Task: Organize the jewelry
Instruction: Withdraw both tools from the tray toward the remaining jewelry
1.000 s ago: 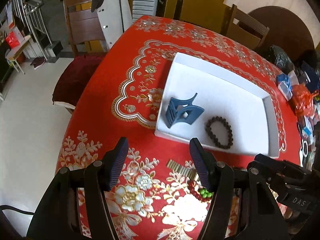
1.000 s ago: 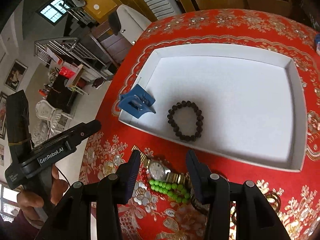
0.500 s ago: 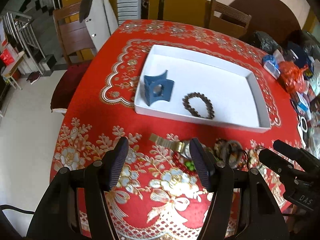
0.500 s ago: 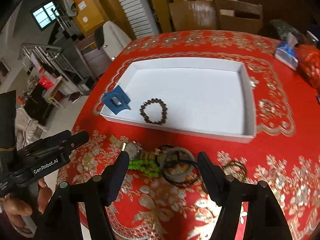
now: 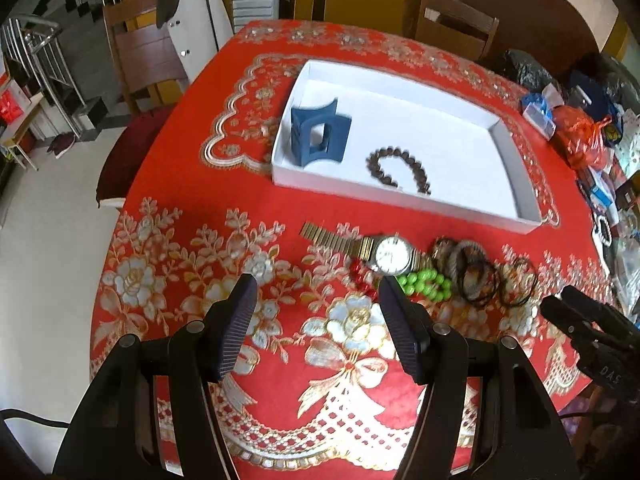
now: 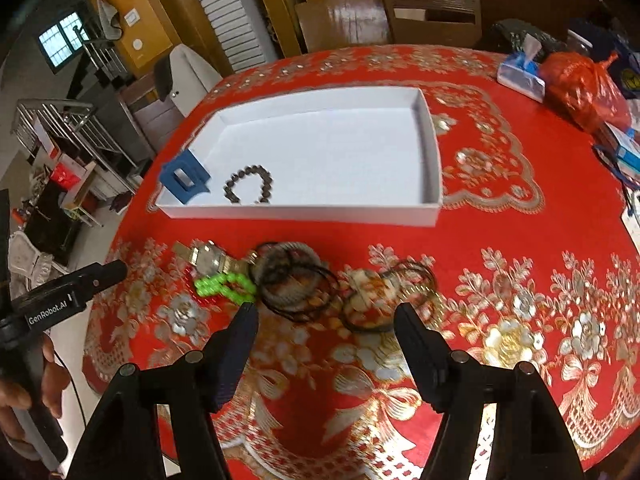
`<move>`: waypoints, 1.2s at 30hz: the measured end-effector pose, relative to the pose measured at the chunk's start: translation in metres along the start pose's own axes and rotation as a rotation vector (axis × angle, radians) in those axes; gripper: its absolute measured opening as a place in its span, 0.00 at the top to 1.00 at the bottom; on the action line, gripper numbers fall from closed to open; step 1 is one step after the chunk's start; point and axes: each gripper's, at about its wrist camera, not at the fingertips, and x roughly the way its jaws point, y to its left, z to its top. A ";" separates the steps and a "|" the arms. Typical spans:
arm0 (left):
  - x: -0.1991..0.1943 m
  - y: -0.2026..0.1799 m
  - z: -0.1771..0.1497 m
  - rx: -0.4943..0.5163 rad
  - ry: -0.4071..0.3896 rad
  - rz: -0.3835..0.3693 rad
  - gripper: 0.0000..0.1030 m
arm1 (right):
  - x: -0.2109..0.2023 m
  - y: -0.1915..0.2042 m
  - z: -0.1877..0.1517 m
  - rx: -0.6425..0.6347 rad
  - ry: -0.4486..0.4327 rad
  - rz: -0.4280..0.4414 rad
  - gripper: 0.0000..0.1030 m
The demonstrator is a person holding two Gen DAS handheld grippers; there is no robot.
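Note:
A white tray on the red tablecloth holds a blue hair claw and a dark bead bracelet. In front of the tray lie a gold watch, a green bead bracelet, red beads and dark hair ties. My left gripper is open and empty, above the cloth near the watch. My right gripper is open and empty, above the hair ties.
Bags and small boxes crowd the table's right side. Wooden chairs stand at the far and left edges. The other gripper shows at each view's side.
Both grippers have pulled back and up from the tray toward the table's near edge. The watch, beads and hair ties have come into full view. Both stay open.

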 end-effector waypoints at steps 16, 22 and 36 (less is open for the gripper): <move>0.013 -0.005 -0.002 -0.021 0.047 -0.024 0.39 | 0.006 -0.016 -0.005 -0.002 0.010 0.015 0.52; 0.016 -0.005 -0.001 -0.031 0.059 -0.027 0.39 | 0.007 -0.034 -0.003 0.011 0.015 -0.017 0.52; 0.027 -0.021 0.008 -0.014 0.087 -0.047 0.39 | 0.029 -0.090 0.005 0.132 0.054 -0.014 0.71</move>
